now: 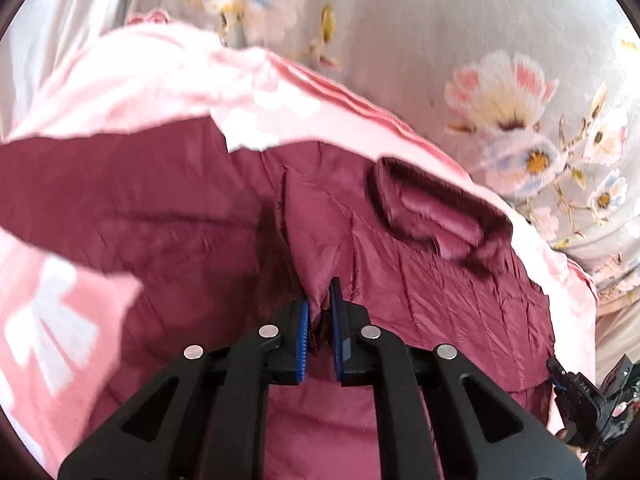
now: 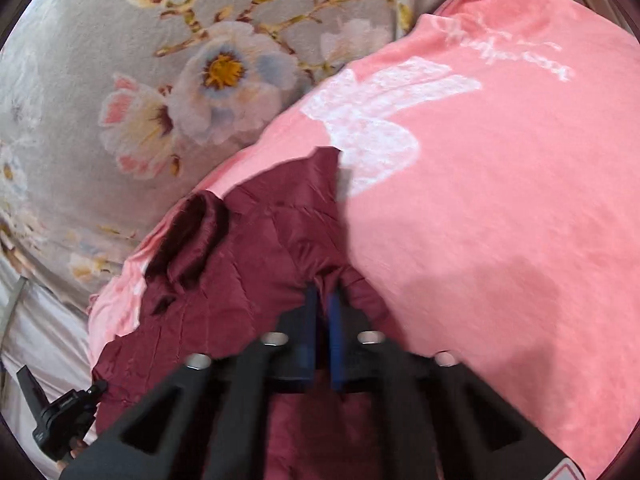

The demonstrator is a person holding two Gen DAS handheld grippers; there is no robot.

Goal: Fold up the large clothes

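Left gripper (image 1: 319,312) is clamped narrow on a pinched ridge of the maroon garment (image 1: 200,200), blue pads squeezing a raised fold of that shiny, crinkled fabric right at the tips. Over on the other side, the right gripper (image 2: 322,300) has its blue pads close together too, buried in a bunched edge of the same maroon garment (image 2: 248,256), gripping it. Moving outward, the maroon cloth spreads wide in front of the left gripper, a darker collar-like loop (image 1: 436,216) sitting on it up and to the right; the right wrist view catches that same dark loop (image 2: 192,236) off to its left. A pink shirt (image 2: 500,200) with a white printed figure and some white script lies beside and partly under the maroon fabric, filling the right half of the right wrist view and curving around the top and left in the left wrist view (image 1: 160,76). Everything lies on a bed with a grey floral sheet (image 2: 100,80), big pale blossoms with yellow centres showing past the clothes (image 1: 520,40). Each camera catches the other black gripper low at its edge.
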